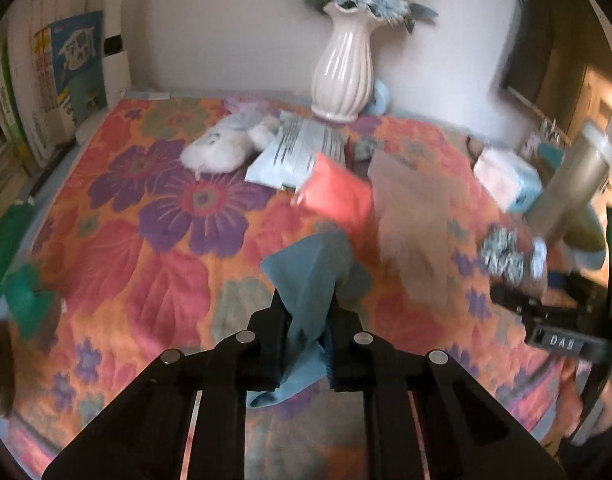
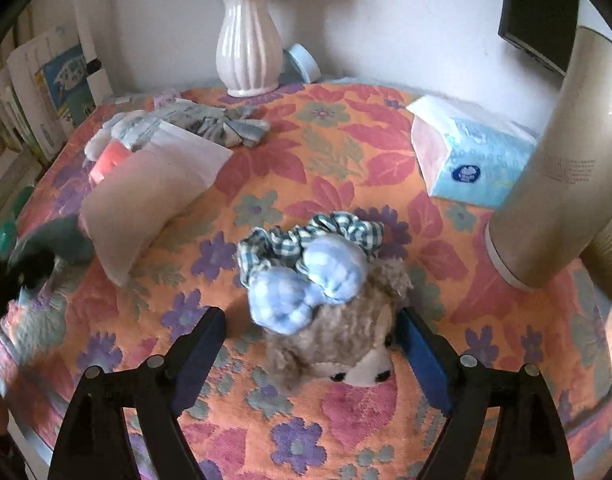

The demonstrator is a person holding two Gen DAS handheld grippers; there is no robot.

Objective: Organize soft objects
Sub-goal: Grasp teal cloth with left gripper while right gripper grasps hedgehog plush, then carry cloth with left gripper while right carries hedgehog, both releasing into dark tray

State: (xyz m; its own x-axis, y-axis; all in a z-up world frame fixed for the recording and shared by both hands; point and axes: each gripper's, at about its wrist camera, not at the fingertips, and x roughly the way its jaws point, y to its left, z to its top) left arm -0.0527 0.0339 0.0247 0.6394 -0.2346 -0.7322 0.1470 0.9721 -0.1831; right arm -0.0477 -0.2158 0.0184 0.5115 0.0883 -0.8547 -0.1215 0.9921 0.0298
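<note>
My left gripper (image 1: 306, 308) is shut on a teal cloth (image 1: 312, 276) and holds it above the flowered bedspread (image 1: 154, 264). The cloth also shows at the left edge of the right wrist view (image 2: 66, 236). My right gripper (image 2: 312, 320) is open, its jaws on either side of a brown plush toy (image 2: 338, 344) with blue checked paws and a checked scrunchie (image 2: 306, 236). A beige pillow (image 1: 414, 216) (image 2: 146, 196), a red soft pouch (image 1: 338, 192) (image 2: 108, 162) and a white plush (image 1: 218, 148) lie further back.
A white ribbed vase (image 1: 342, 76) (image 2: 248, 48) with flowers stands at the back by the wall. A tissue box (image 2: 470, 156), a tall gold cylinder (image 2: 554, 176), a folded checked cloth (image 2: 230, 128) and a printed packet (image 1: 294, 152) are on the bedspread. Books (image 1: 46, 80) line the left.
</note>
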